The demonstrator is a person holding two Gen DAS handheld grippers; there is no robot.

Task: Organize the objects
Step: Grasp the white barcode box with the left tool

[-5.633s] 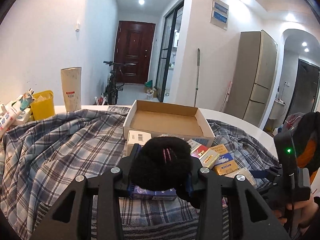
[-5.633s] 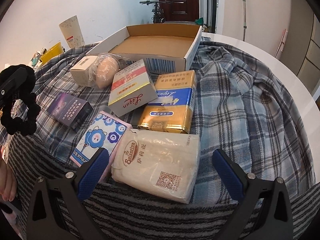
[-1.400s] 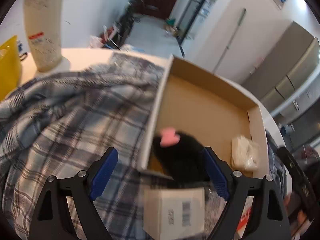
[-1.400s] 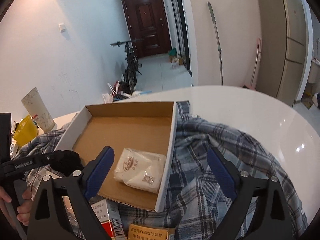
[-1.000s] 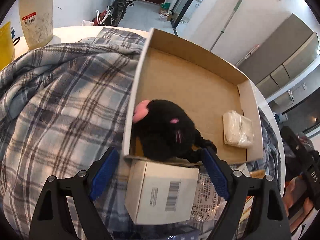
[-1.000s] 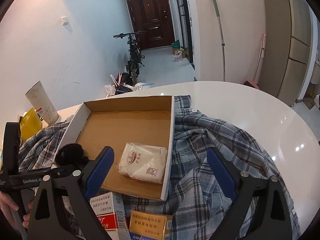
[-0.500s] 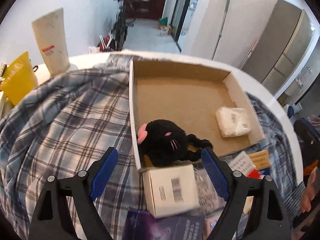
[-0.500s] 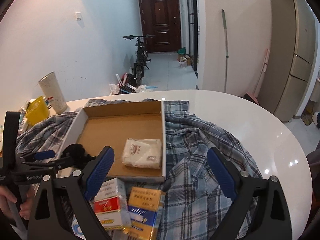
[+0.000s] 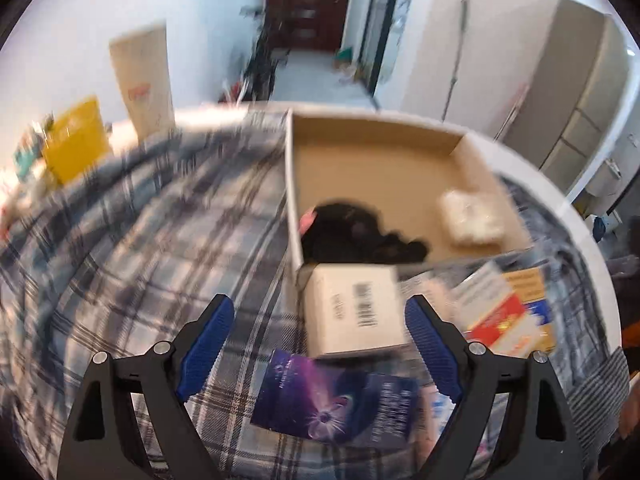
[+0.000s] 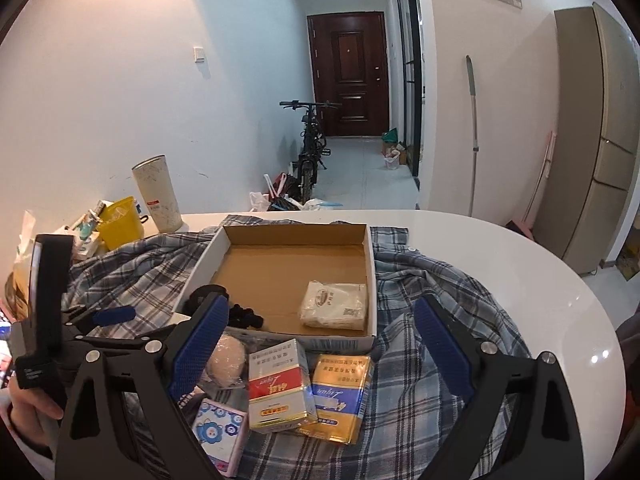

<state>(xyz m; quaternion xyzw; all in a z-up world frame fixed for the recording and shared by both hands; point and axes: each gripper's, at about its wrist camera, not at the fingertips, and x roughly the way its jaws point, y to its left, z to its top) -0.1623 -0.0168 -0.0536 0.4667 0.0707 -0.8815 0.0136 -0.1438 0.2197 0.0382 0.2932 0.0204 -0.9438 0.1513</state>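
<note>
The open cardboard box holds a black plush toy in its near left corner and a white wrapped pack at the right. My left gripper hangs open and empty above a white barcode box and a purple box, this view blurred. My right gripper is open too, nothing between its fingers, back from the box. Before it lie a red-and-white box, a gold-and-blue box, a beige ball in plastic and a flowered pack.
A plaid shirt covers the round white table. A yellow bin and a tall paper cup stand at the far left. A hand holds the left gripper's handle at the left edge.
The left gripper let go of the black toy in the box, and the white pack went in too. Both grippers have since drawn back and up from the box, jaws open.
</note>
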